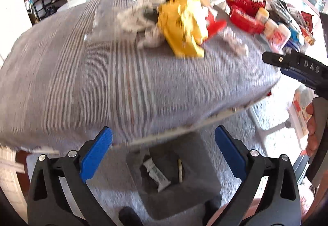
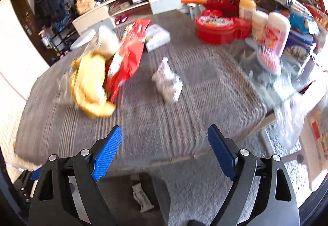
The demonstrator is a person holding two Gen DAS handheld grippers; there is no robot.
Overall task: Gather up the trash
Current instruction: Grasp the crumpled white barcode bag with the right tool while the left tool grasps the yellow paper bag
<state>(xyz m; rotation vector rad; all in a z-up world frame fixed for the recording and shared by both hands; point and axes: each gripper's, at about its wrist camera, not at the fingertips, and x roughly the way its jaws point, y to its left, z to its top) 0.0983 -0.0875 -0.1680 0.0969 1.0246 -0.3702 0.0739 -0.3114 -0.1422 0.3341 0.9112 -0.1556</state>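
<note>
- Below the near edge of the worktop (image 1: 61, 86) stands a dark bin (image 1: 184, 195) on the pale carpet (image 1: 231, 144); we see this edge run across both views as a light strip under the grey striped cloth.
- Between the near edge and the trash, the striped cloth is bare in a wide band, so we have open room in front of both tools.
- Our left hand-held gripper (image 1: 163, 155) is spread wide and holds nothing; it hangs over the bin, just past the worktop edge.
- Our right hand-held gripper (image 2: 165, 152) is also spread wide with nothing between the blue pads (image 2: 107, 154); it is above the near part of the cloth. In the left view it shows at the right side (image 1: 291, 62).
- A yellow wrapper (image 2: 92, 86) lies crumpled toward the left of the worktop, touching a red snack bag (image 2: 127, 57) beside it. Both are blurred.
- A small silver-white wrapper (image 2: 168, 80) lies alone near the middle, apart from the other two.
- A white wrapper (image 1: 156, 174) and a thin stick (image 1: 180, 170) are already inside the bin.
- On the far right side stand a red round tin (image 2: 215, 29) and white bottles (image 2: 276, 31), close together near the right edge.
</note>
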